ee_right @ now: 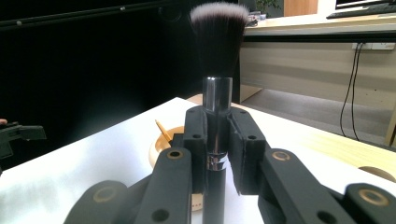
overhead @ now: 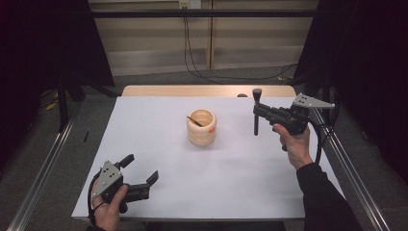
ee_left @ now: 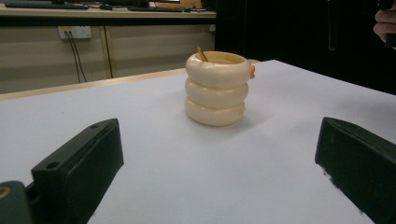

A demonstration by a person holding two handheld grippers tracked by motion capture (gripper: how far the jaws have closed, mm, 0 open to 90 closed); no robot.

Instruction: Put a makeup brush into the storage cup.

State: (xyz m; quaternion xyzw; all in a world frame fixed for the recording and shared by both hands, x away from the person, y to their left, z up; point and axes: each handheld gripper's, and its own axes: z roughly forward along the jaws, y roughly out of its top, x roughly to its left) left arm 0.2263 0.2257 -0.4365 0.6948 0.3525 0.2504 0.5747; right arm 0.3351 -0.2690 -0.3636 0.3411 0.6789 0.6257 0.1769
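A cream ribbed holder (overhead: 201,127) made of stacked rings stands mid-table, with a thin brown stick (overhead: 194,120) leaning inside it and a small orange knob on its side. The same holder (ee_left: 216,87) rises ahead of the left gripper, and part of the holder (ee_right: 161,147) shows behind the right jaws. My right gripper (overhead: 257,111) is shut on a black makeup brush (overhead: 256,111), held upright to the right of the holder, bristles up. The brush (ee_right: 218,70) stands clamped between the pads. My left gripper (overhead: 140,169) rests open near the front left corner, nothing between its jaws (ee_left: 219,177).
The white table sheet (overhead: 221,173) covers a wooden table whose far edge (overhead: 207,90) shows. A small dark round object (overhead: 242,95) lies at the far edge. Metal rails run along both sides. Cables hang on the back wall.
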